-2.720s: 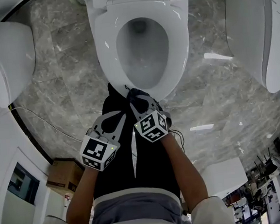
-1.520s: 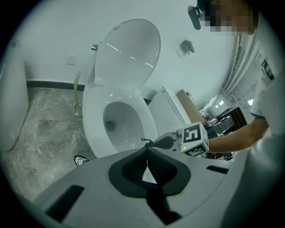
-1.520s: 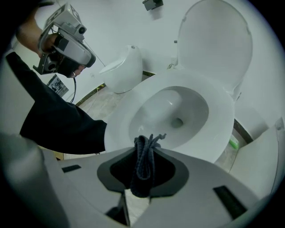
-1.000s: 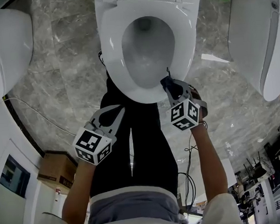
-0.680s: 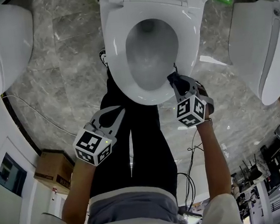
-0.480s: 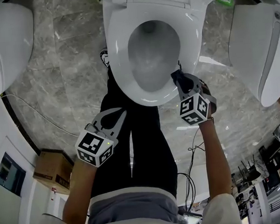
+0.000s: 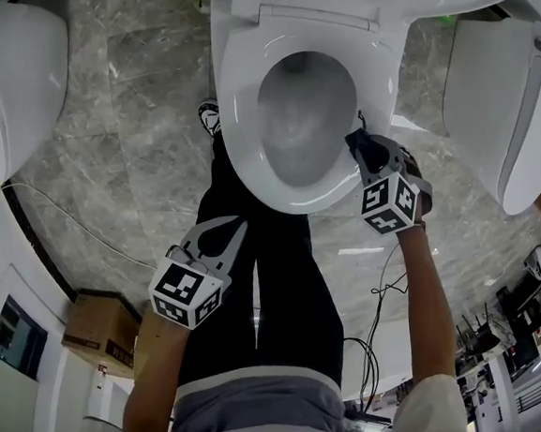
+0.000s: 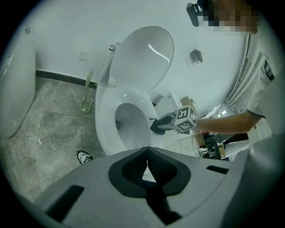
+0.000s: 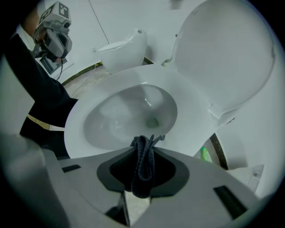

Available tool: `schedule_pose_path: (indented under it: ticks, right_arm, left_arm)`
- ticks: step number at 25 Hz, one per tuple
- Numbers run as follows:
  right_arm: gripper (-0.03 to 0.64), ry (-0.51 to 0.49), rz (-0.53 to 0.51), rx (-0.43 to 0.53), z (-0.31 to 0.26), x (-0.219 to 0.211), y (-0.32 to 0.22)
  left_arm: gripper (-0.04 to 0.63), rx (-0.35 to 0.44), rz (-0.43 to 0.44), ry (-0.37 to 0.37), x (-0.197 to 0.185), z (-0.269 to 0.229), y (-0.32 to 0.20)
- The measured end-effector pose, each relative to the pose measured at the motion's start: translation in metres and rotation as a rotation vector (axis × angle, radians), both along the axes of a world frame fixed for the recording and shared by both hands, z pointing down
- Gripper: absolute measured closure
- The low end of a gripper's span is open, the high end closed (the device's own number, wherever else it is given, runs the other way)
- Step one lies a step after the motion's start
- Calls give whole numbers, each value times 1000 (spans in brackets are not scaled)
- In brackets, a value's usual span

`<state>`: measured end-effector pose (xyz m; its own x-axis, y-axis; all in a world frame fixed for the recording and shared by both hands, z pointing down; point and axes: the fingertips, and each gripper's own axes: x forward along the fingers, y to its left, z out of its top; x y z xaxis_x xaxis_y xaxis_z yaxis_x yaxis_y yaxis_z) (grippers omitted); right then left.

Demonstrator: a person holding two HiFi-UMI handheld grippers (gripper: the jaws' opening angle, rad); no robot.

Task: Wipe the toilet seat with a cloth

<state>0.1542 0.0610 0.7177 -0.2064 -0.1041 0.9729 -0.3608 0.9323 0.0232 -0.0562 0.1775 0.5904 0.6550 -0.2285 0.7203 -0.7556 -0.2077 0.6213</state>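
Right tongs (image 7: 357, 142) pinch dark cloth (image 9: 142, 171) on toilet seat (image 7: 241, 119); left tongs (image 8: 147, 152) pressed together.

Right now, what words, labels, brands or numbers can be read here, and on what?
None can be read.
Cubes on left gripper and right gripper: square markers, no words.
On the cardboard box: any print too small.
On the green item by the toilet: too blurred.

1. Grey marble-patterned tile floor (image 7: 120, 111), crossed by a thin pale cable (image 7: 68, 217).
2. White ceramic fixture (image 7: 5, 83) at left; a second white ceramic fixture (image 7: 511, 114) at right.
3. Brown cardboard box (image 7: 97, 329), lower left, on the floor.
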Motion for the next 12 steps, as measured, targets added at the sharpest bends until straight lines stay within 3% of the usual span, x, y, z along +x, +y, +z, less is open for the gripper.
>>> schedule_pose_path:
  ticks: [12]
  right_arm:
    - [540, 38, 37, 96, 1, 1, -67]
  left_arm:
    - [584, -19, -30, -4, -17, 4, -6]
